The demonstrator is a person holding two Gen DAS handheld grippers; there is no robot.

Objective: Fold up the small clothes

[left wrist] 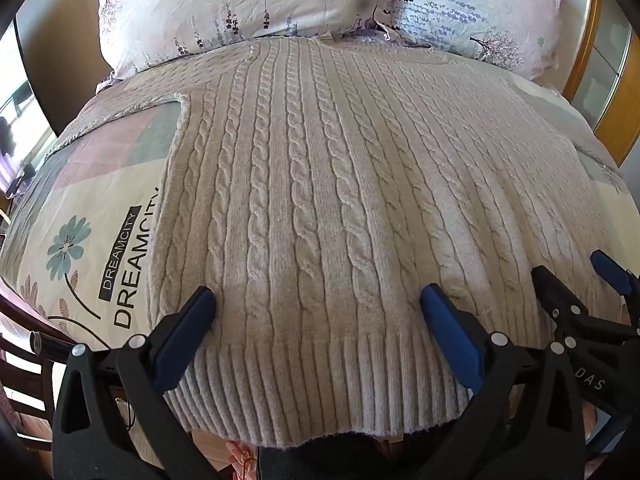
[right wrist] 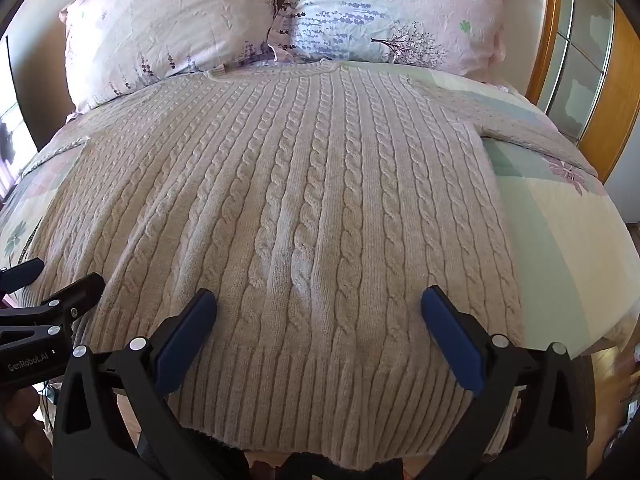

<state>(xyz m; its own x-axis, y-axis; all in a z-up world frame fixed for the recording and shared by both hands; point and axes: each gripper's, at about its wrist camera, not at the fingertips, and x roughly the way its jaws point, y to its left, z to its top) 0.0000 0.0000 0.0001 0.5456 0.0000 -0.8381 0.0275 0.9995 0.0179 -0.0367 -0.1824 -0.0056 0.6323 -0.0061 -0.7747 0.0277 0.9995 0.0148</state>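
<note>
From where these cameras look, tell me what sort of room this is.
Most likely a bedroom: a cable-knit sweater lies spread on a bed's printed quilt, with two floral pillows at its head and a wooden frame alongside.

Pillows [left wrist: 240, 4] behind sweater [left wrist: 320, 200]; bedspread [right wrist: 560, 240] bare alongside.

One cable-knit sweater [left wrist: 320, 184] on the bedspread [left wrist: 92, 216], two floral pillows [left wrist: 240, 4] [left wrist: 476, 12] just past its collar, and two grippers [left wrist: 318, 304] [right wrist: 320, 304] over its hem.

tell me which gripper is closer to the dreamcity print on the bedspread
Left. The left gripper hovers open over the sweater hem beside the DREAMCITY print; the right gripper sits further along the hem, away from it.
</note>
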